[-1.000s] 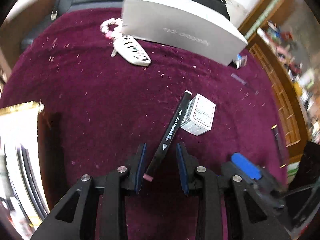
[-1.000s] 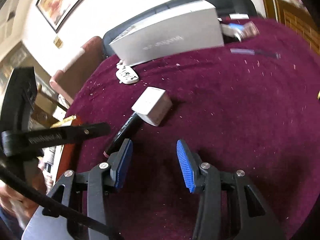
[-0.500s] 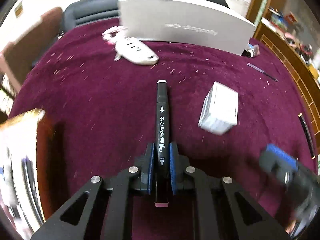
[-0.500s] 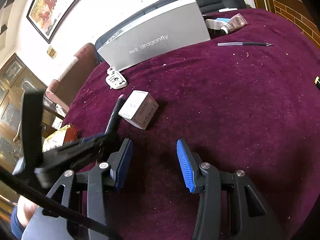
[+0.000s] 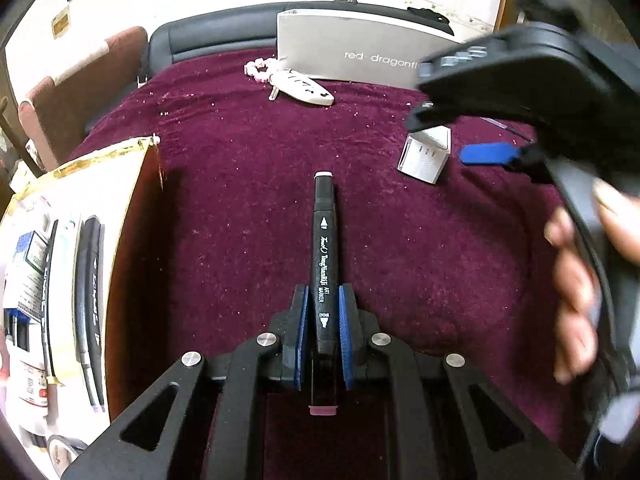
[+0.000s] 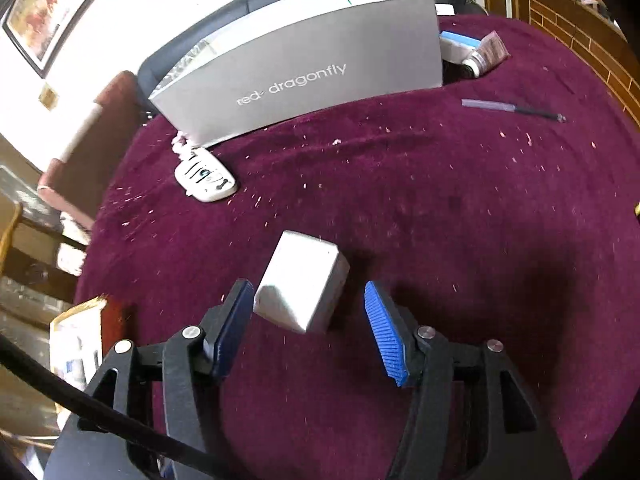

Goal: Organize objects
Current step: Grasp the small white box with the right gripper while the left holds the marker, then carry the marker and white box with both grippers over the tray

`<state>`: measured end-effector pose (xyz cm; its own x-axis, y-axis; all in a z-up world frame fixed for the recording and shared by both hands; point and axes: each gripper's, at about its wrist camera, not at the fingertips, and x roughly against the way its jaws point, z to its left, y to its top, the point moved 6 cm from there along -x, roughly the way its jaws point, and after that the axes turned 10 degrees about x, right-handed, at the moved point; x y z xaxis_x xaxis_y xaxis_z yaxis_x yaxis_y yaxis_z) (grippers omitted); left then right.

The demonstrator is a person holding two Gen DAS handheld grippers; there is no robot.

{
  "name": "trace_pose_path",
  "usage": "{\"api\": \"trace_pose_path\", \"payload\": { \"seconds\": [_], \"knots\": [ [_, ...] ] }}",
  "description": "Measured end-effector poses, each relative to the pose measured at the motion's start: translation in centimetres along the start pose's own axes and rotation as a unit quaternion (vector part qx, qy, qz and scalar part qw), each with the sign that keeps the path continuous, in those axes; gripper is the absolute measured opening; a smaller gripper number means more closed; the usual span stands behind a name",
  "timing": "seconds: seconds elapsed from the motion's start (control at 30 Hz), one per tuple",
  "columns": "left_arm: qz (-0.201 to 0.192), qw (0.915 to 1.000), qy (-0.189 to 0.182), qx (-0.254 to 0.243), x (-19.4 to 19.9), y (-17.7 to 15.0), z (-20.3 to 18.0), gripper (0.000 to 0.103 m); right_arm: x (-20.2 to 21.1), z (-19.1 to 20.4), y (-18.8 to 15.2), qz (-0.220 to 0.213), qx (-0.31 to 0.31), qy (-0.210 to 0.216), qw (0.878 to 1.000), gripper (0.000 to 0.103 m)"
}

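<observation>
- L gripper (image 5: 323, 320): jaws narrow, clamped on black art marker (image 5: 323, 248) near its lower end; marker points away over the maroon cloth (image 5: 240, 208), looks lifted.
- R gripper (image 6: 310, 320): jaws opening, wide apart; small white box (image 6: 302, 280) sits between the pads, not gripped, maybe brushing the left pad.
- Open tray (image 5: 132, 240) at left edge w/ similar markers inside – prob. the marker's destination.
- Step in hand: marker picked; box pick starting.
- Next: L swings to tray & releases; R lowers around box, squares up, closes.
- Far: white remote (image 6: 206, 178), grey shoebox (image 6: 304, 76), thin pen (image 6: 512, 109) untouched.
</observation>
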<state>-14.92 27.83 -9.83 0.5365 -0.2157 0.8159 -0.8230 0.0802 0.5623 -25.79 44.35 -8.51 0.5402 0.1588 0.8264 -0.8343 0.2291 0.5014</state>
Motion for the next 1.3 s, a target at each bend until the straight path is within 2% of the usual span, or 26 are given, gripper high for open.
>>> {"api": "trace_pose_path", "payload": {
  "seconds": [0.1,0.13,0.17,0.27,0.4,0.6,0.7,0.87,1.1,1.3],
  "knots": [
    [-0.007,0.9999,0.005,-0.012,-0.1,0.0,-0.1,0.011,-1.4,0.2,0.1,0.012,0.008,-0.017,1.0,0.057],
    [-0.009,0.9999,0.005,-0.013,-0.1,0.0,-0.1,0.011,-1.9,0.3,-0.2,0.017,0.01,-0.014,1.0,0.054],
    [-0.011,0.9998,0.006,-0.015,-0.1,0.0,-0.2,0.011,-1.7,0.4,-0.3,-0.001,0.019,-0.019,1.0,0.041],
    [-0.021,0.9995,0.01,-0.021,0.0,-0.1,-0.2,0.011,-0.9,0.1,-1.2,-0.018,0.034,-0.006,0.999,0.034],
    [-0.035,0.9989,0.019,-0.025,0.2,0.0,-0.3,0.011,2.3,-0.8,-2.9,-0.044,0.028,0.016,0.998,0.034],
    [-0.083,0.995,0.037,-0.041,2.0,0.2,-1.1,0.011,6.5,-2.3,-6.2,-0.09,0.025,0.038,0.995,0.034],
    [-0.096,0.9932,0.049,-0.044,2.7,0.1,-1.1,0.011,6.7,-2.6,-7.2,-0.096,0.034,0.047,0.994,0.034],
    [-0.123,0.9887,0.071,-0.049,4.9,0.3,-1.2,0.011,6.9,-1.8,-6.7,-0.102,0.056,0.058,0.992,0.034],
    [-0.139,0.9871,0.066,-0.043,8.0,0.0,-0.5,0.011,7.5,-0.5,-7.0,-0.111,0.069,0.071,0.989,0.034],
    [-0.155,0.9861,0.057,-0.019,11.3,-0.5,2.2,0.011,7.9,1.3,-7.4,-0.118,0.092,0.082,0.985,0.034]
  ]
}}
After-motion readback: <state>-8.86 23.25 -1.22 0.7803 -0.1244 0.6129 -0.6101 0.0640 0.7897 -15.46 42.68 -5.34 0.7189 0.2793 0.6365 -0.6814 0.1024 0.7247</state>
